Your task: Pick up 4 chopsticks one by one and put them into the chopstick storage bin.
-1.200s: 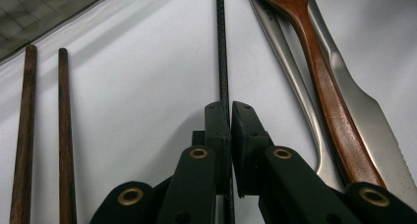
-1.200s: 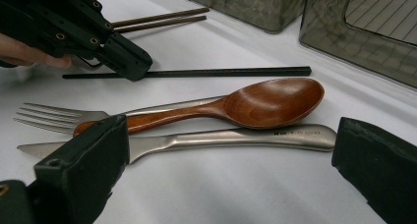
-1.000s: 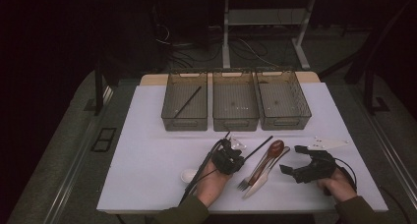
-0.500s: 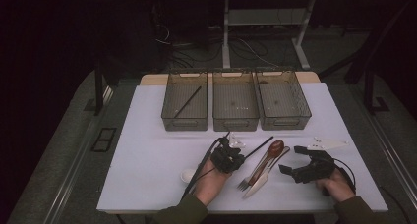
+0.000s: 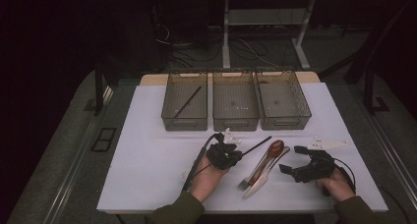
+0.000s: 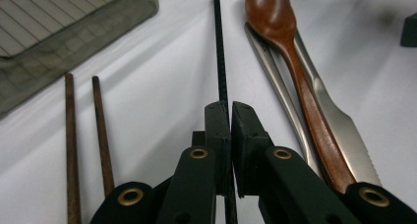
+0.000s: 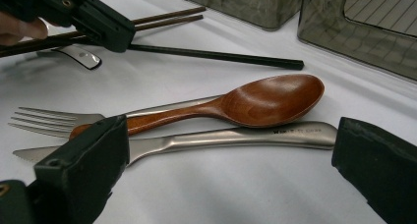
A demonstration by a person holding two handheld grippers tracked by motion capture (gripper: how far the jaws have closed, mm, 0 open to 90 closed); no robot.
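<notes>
Black chopstick (image 6: 219,57) sits pinched in the left gripper (image 6: 230,111) jaws, right gripper (image 7: 226,170) jaws spread; next, probably lift it toward the tray (image 5: 184,117) at eleven o'clock.

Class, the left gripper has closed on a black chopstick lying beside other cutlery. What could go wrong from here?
1. The left gripper pinches the black chopstick near one end, so the long free end may droop or swing when lifted.
2. The wooden spoon lies close beside it; a swinging stick might knock it.
3. The brown chopsticks lie close to the jaws and could get dragged.
</notes>
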